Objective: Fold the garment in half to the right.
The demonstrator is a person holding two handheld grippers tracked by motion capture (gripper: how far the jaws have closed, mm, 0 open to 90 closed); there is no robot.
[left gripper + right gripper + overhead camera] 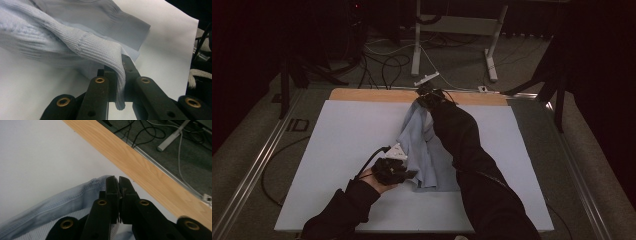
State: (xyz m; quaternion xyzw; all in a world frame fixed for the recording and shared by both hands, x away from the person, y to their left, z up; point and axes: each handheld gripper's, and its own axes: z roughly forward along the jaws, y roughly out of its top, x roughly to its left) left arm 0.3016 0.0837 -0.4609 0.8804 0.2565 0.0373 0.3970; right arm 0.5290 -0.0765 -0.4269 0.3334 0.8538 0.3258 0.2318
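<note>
The table [337, 150] carries a white sheet with a wooden strip along its far edge. A pale blue sweater [424, 160] lies near the middle of the sheet, stretched from far edge toward the person.

The right gripper [118, 182], at the far end, has its jaws clenched on the sweater's edge. The left gripper [117, 72], at the near end, has its jaws clamped on a ribbed cuff [107, 53].

The step appears to be spreading or straightening. Keep both grips firm; draw the ends apart evenly, low over the sheet, so the knit flattens without bunching
</note>
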